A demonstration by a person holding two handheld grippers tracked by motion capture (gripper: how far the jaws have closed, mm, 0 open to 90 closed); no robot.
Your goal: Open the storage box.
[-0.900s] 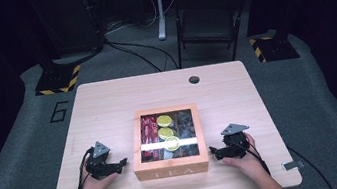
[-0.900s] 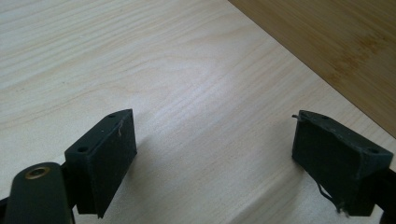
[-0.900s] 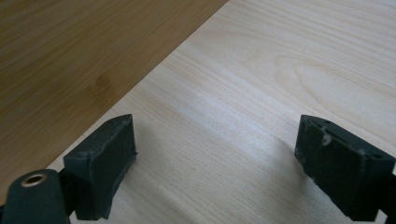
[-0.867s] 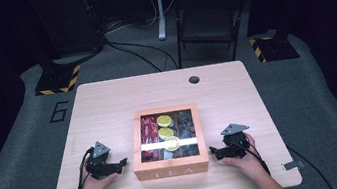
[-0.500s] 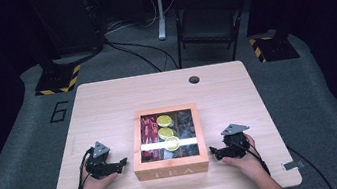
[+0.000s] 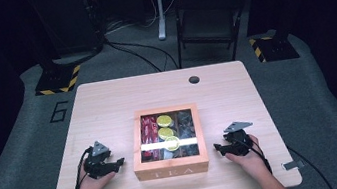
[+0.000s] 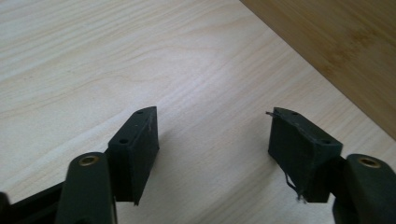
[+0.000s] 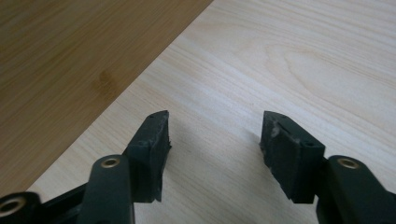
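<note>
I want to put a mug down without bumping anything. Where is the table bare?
The far table between the tea box and the cable hole is bare. Crowded: the near strip, with left tongs and right tongs flanking the box.

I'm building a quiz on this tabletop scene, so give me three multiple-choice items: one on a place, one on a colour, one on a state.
1. Where does the tea box stand?
A. between the two hand-held grippers
B. at the table's far edge
C. on the floor

2. What colour are the round packets inside it?
A. blue
B. yellow-green
C. white

3. How are the left hand-held gripper's jaws?
A. shut on a packet
B. shut on the box
C. open, nothing between them

Key: A, the left and right hand-held gripper flank it; B, seen through the lid; C, bare table shows between them.
</note>
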